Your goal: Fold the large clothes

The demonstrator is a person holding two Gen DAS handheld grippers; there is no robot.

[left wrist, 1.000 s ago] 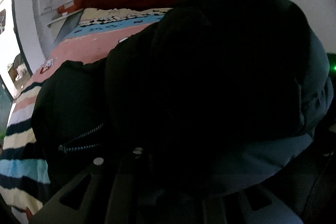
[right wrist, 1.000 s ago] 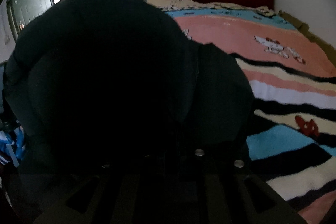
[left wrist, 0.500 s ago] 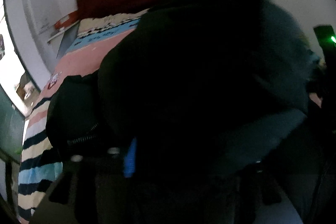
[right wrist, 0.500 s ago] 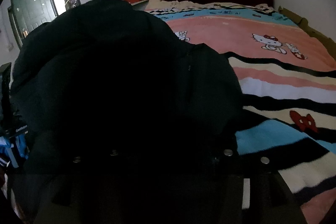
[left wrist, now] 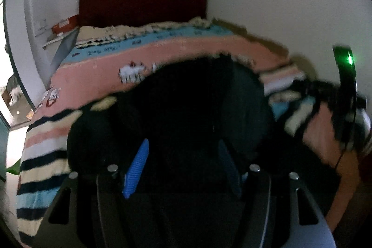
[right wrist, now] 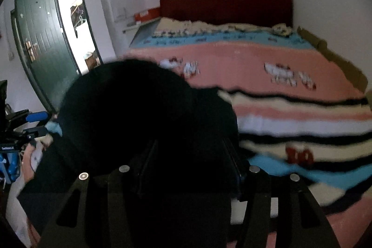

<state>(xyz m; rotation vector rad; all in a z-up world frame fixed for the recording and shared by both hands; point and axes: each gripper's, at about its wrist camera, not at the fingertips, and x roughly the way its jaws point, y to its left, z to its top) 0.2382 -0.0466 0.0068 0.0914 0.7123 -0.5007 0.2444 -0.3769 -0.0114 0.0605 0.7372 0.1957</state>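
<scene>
1. Left gripper [left wrist: 183,163]: jaws parted, having just been opening. Blue pads [left wrist: 137,169] stand apart with nothing pinched between them; the dark jacket [left wrist: 186,108] lies beyond and below the fingertips, released

2. Dark jacket: lies heaped on the near end of the bed, on the striped blanket [left wrist: 44,155]. Its bulk sits directly ahead of the left gripper and ahead and to the left of the right one. Folds cannot be made out; the cloth is too dark

3. Right gripper [right wrist: 193,164]: jaws parted, having just been opening. Nothing gripped; the jacket [right wrist: 139,113] lies clear of the fingers

4. Surroundings: red headboard [right wrist: 225,1] at the far end of the bed; green door [right wrist: 39,38] open at left in the right wrist view
</scene>
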